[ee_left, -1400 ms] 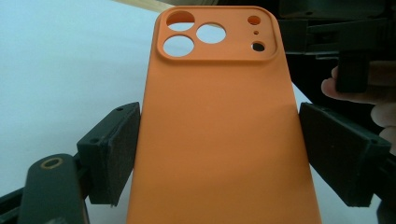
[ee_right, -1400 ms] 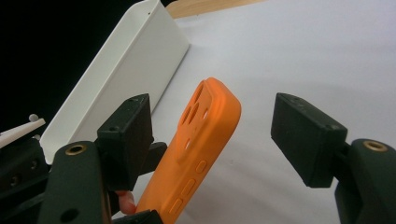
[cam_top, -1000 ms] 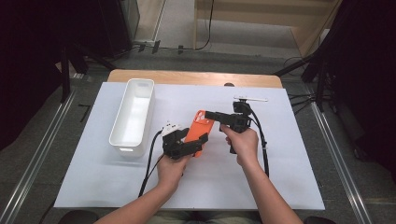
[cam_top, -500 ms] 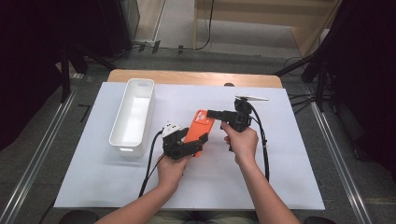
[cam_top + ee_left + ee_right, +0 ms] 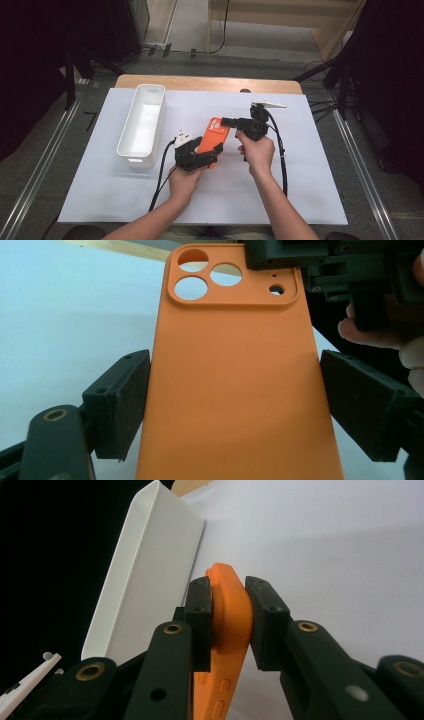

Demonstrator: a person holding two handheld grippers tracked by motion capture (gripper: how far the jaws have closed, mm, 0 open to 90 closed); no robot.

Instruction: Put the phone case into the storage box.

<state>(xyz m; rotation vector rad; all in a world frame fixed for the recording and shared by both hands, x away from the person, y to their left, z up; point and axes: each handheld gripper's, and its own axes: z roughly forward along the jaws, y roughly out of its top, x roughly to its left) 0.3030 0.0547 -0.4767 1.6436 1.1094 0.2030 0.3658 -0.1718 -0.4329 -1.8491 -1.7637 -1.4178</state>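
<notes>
Orange phone case [image 5: 214, 136] is held above the white sheet [image 5: 310, 190] near the table's middle, back side up, camera cut-outs at the far end. Left gripper [image 5: 212, 152] holds the near end across its width: both pads sit against the long edges in the left gripper view [image 5: 235, 390]. Right gripper [image 5: 227, 121] reaches in from the right at the camera-end corner; its jaws have just been closing, and in the right gripper view the pads pinch the case's edge [image 5: 227, 610] front and back. White bin [image 5: 142, 122] stands on the sheet to the left, apart from the case.
</notes>
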